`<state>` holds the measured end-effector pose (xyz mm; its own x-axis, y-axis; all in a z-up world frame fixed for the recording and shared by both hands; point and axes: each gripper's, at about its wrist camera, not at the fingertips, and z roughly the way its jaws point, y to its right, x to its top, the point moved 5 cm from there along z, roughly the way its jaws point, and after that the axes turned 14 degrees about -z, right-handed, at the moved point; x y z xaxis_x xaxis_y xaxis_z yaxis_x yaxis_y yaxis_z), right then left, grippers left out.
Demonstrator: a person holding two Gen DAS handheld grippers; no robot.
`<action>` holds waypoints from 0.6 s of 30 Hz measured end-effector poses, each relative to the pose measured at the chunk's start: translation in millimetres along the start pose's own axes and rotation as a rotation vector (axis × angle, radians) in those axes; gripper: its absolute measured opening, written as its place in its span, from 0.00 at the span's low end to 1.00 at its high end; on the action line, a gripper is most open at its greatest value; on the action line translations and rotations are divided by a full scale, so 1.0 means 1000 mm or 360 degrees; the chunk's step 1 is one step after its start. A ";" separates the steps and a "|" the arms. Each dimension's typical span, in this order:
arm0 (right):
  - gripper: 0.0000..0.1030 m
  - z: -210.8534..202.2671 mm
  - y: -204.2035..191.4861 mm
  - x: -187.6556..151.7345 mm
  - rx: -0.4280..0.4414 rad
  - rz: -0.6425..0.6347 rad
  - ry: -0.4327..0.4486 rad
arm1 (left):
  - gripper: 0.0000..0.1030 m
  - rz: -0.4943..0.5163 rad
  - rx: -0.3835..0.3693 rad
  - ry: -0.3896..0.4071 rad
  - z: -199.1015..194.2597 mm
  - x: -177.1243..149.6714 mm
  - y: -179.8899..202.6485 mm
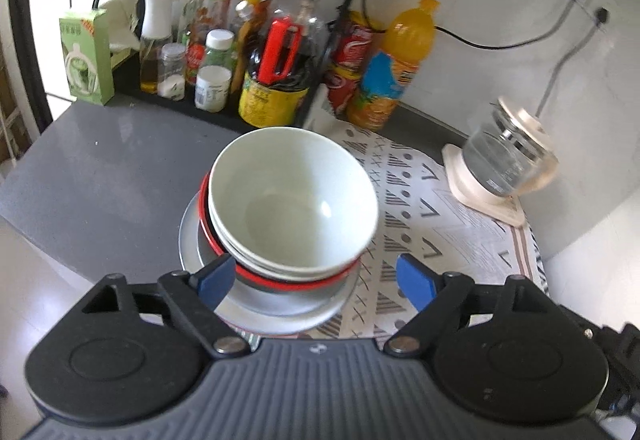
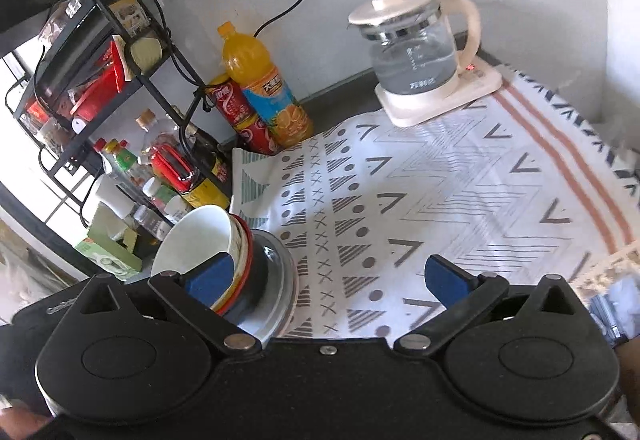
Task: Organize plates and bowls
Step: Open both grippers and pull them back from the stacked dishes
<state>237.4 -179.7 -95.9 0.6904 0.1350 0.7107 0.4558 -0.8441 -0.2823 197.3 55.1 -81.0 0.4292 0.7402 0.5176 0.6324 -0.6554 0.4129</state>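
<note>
A white bowl (image 1: pixel 292 196) tops a stack of nested bowls, one with a red rim (image 1: pixel 280 282), standing on a pale plate (image 1: pixel 264 314) at the edge of the patterned cloth (image 1: pixel 440 216). My left gripper (image 1: pixel 316 280) is open, its blue pads on either side of the stack's near edge, holding nothing. In the right wrist view the same stack (image 2: pixel 208 240) and plate (image 2: pixel 280 280) sit at the lower left, beside the left pad. My right gripper (image 2: pixel 340 280) is open and empty above the cloth (image 2: pixel 420 200).
A black rack with sauce bottles (image 1: pixel 276 80) stands behind the stack. An orange juice bottle (image 2: pixel 264 88) and red cans (image 2: pixel 240 112) stand against the wall. A glass kettle on its base (image 2: pixel 424 60) sits at the far end of the cloth. Grey countertop (image 1: pixel 100 168) lies left.
</note>
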 end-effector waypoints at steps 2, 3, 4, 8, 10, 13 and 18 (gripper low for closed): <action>1.00 -0.008 0.001 -0.002 -0.0036 -0.0007 0.0005 | 0.84 0.0040 -0.0009 0.0017 -0.012 -0.003 0.004; 1.00 -0.011 0.002 -0.003 -0.0047 -0.0006 0.0012 | 0.85 0.0060 -0.0016 0.0024 -0.017 -0.004 0.005; 1.00 -0.015 0.003 -0.005 -0.0058 -0.0002 0.0017 | 0.86 0.0080 -0.0022 0.0030 -0.022 -0.005 0.006; 1.00 -0.029 0.007 -0.009 -0.0123 0.0008 0.0038 | 0.87 0.0145 -0.0057 0.0067 -0.043 -0.006 0.007; 1.00 -0.036 0.007 -0.011 -0.0151 0.0001 0.0049 | 0.88 0.0167 -0.0079 0.0081 -0.050 -0.006 0.008; 1.00 -0.047 0.004 -0.012 -0.0188 -0.0026 0.0061 | 0.88 0.0215 -0.0109 0.0099 -0.059 -0.006 0.008; 1.00 -0.063 -0.008 -0.014 -0.0257 -0.0072 0.0098 | 0.88 0.0320 -0.0165 0.0111 -0.076 -0.005 0.003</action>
<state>189.2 -207.6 -63.2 0.6333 0.1466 0.7599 0.3857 -0.9111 -0.1456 148.2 38.8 -25.6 0.4920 0.5835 0.6461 0.4674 -0.8032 0.3694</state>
